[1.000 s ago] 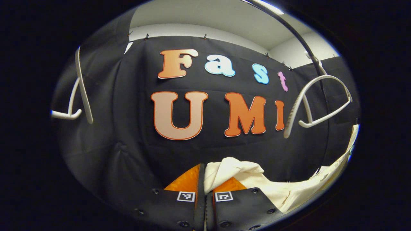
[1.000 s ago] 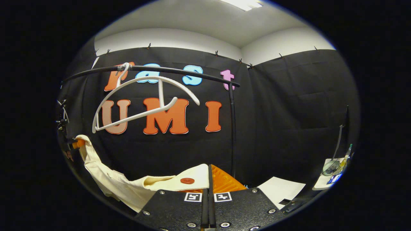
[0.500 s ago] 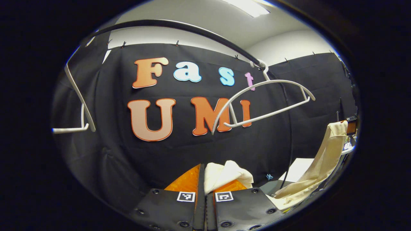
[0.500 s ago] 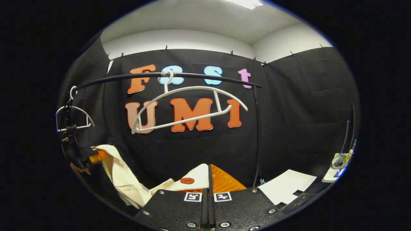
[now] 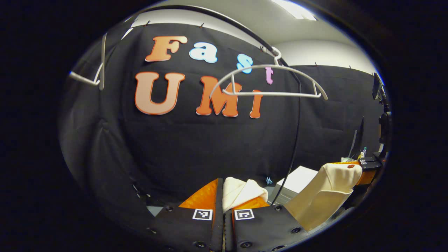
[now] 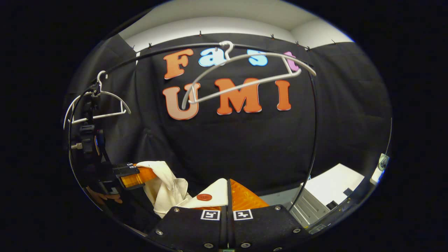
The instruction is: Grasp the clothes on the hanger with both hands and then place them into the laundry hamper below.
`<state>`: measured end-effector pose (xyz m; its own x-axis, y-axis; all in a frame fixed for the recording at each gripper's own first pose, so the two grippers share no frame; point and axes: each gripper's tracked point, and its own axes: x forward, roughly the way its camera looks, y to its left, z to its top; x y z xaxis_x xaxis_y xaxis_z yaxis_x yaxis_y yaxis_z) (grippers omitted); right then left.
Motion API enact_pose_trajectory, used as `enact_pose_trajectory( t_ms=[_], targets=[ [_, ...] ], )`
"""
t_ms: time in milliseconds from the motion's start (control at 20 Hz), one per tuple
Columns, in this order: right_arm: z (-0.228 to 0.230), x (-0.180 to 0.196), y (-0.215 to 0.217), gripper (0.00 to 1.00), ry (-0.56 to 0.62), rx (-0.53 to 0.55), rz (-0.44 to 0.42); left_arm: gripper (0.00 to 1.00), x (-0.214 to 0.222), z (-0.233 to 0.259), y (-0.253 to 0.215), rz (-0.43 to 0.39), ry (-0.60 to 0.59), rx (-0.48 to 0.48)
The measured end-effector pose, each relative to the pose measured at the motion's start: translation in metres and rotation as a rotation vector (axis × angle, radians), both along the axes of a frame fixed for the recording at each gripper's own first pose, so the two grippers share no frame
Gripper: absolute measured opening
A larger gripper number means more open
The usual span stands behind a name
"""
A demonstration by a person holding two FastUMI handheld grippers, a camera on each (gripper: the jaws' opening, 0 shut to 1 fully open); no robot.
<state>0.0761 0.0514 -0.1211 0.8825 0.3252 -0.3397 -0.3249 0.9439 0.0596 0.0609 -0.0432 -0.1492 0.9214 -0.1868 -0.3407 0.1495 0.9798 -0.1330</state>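
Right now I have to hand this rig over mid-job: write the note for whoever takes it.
Left gripper: shut on one end of the garment.
Right gripper: shut on the other end, by a round button.
Garment: cream, off the hanger, hanging slack between the two grippers.
Hanger: bare, on the rail; a second bare hanger hangs farther along.
Done: both grasps made, garment pulled free.
Left: lower it into the hamper and release. I can't point to the hamper from these views, so find it before lowering.
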Motion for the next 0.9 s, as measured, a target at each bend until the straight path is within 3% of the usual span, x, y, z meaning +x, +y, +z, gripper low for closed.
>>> enact_pose_trajectory(
  t_ms=[300,450,700,900],
  targets=[
    [-0.162,-0.018,-0.016,0.0,0.357,-0.068,-0.102,0.08,-0.026,-0.156,-0.023,-0.015,0.371,-0.032],
    [-0.229,-0.026,-0.017,0.0,0.473,-0.031,-0.141,0.09,-0.042,-0.217,-0.037,-0.013,0.509,-0.018],
    [-0.296,-0.028,-0.017,0.0,0.574,-0.055,-0.168,0.09,-0.059,-0.272,-0.051,-0.06,0.608,0.073],
    [-0.322,-0.027,-0.018,0.12,0.627,-0.043,-0.192,0.14,-0.068,-0.301,-0.045,-0.053,0.7,0.097]
  ],
)
